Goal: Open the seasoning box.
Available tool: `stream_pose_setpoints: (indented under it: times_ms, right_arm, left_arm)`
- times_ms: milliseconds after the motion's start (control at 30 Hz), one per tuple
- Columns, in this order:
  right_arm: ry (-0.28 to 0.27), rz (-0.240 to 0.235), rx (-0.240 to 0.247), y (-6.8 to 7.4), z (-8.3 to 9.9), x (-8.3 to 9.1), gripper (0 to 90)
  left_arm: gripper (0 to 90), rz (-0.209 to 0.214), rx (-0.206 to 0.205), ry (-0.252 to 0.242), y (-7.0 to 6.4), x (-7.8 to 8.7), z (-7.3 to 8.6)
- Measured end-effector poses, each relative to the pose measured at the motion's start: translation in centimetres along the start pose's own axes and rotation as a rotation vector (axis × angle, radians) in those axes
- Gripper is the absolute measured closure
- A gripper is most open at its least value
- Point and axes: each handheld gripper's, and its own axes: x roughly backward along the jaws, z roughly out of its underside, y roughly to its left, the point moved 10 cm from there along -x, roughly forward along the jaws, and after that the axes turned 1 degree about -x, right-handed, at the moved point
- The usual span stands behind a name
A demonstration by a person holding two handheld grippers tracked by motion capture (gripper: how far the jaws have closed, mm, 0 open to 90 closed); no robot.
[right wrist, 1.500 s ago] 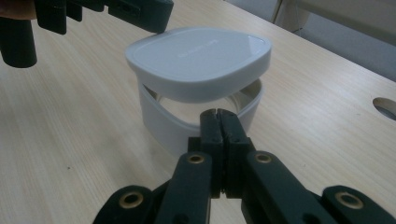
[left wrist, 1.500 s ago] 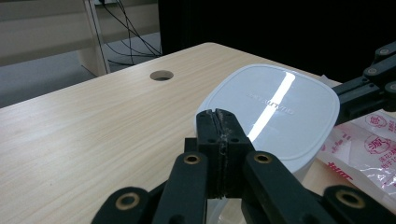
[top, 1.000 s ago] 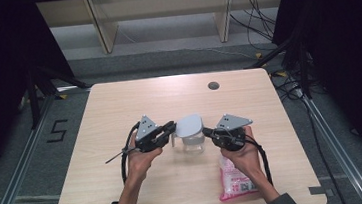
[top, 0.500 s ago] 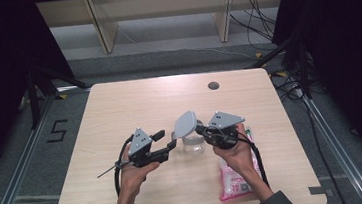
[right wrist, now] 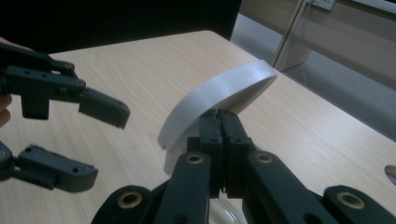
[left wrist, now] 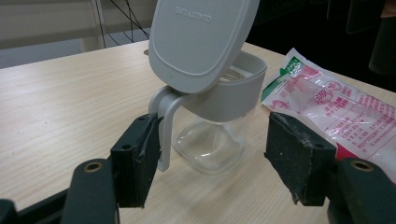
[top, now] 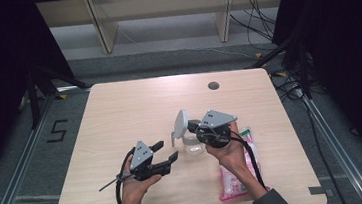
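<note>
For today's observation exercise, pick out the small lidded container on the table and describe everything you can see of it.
The container is a small clear jar, glass or plastic by its look, with a grey collar, a grey side handle and a hinged grey lid. It appears empty. It stands upright on the wooden table, beside a pink packet. The lid is tilted up, open, and the right gripper is shut on its edge. The open left gripper is apart from it.

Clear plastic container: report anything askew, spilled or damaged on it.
The clear plastic container stands upright on the pale wooden table, no spill or damage visible. Its grey hinged lid is tipped up steeply, pinched by the right tongs; the left tongs are open beside it.
</note>
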Motion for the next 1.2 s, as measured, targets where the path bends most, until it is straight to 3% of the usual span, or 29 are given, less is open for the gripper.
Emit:
stream_pose_setpoints:
  times_ms: [33,200,300,433,467,500,533,800,833,900,1067,1100,1133,1167,1200]
  right_arm:
    - [-0.001,-0.005,0.008,0.1,-0.1,0.0,89.9]
    - [-0.028,0.002,0.011,0.5,-1.1,-0.4,89.9]
    - [-0.026,-0.015,0.036,1.2,-1.3,-1.1,89.1]
    - [-0.020,-0.022,0.020,1.2,-1.0,-0.7,84.8]
    - [-0.020,-0.034,0.028,1.1,-0.9,-0.3,82.8]
    - [-0.016,-0.032,0.001,1.1,-0.6,0.1,80.9]
    - [-0.017,-0.032,0.019,0.8,-0.4,0.6,78.2]
    - [-0.005,0.027,-0.044,-1.6,3.1,5.0,56.9]
    - [-0.017,0.040,-0.021,-2.1,3.5,5.5,55.1]
    - [0.008,0.043,-0.093,-2.3,4.8,6.7,50.8]
    - [0.012,0.103,-0.154,-4.1,7.7,8.9,44.8]
    - [0.022,0.108,-0.202,-4.0,8.2,9.2,43.6]
    - [0.023,0.115,-0.197,-4.5,8.7,9.6,42.7]
    - [0.031,0.127,-0.231,-4.5,9.3,9.8,41.9]
    - [0.025,0.132,-0.219,-4.9,9.7,10.0,41.1]
  left_arm:
    - [33.9,0.001,-0.026,0.009,0.0,0.0,0.1]
    - [32.8,0.007,0.010,0.000,-0.7,-0.1,0.5]
    - [31.3,0.012,0.020,0.008,-1.3,-0.1,1.0]
    - [30.6,0.038,0.018,0.015,-2.1,-0.2,1.6]
    - [30.4,0.036,0.011,0.026,-2.2,-0.2,1.7]
    - [30.3,0.037,0.017,0.025,-2.4,-0.3,1.8]
    - [30.1,0.041,0.016,0.026,-2.5,-0.3,1.8]
    - [29.6,0.067,0.038,0.035,-3.6,-0.5,2.8]
    - [29.4,0.068,0.040,0.040,-3.7,-0.5,3.0]
    - [29.0,0.078,0.041,0.037,-4.0,-0.4,3.1]
    - [28.8,0.085,0.023,0.044,-4.7,-0.5,3.4]
    - [28.7,0.078,0.024,0.049,-4.8,-0.5,3.5]
    - [28.6,0.082,0.024,0.048,-4.9,-0.5,3.5]
    - [28.5,0.084,0.019,0.051,-4.9,-0.4,3.6]
    - [28.5,0.082,0.017,0.058,-5.0,-0.4,3.6]
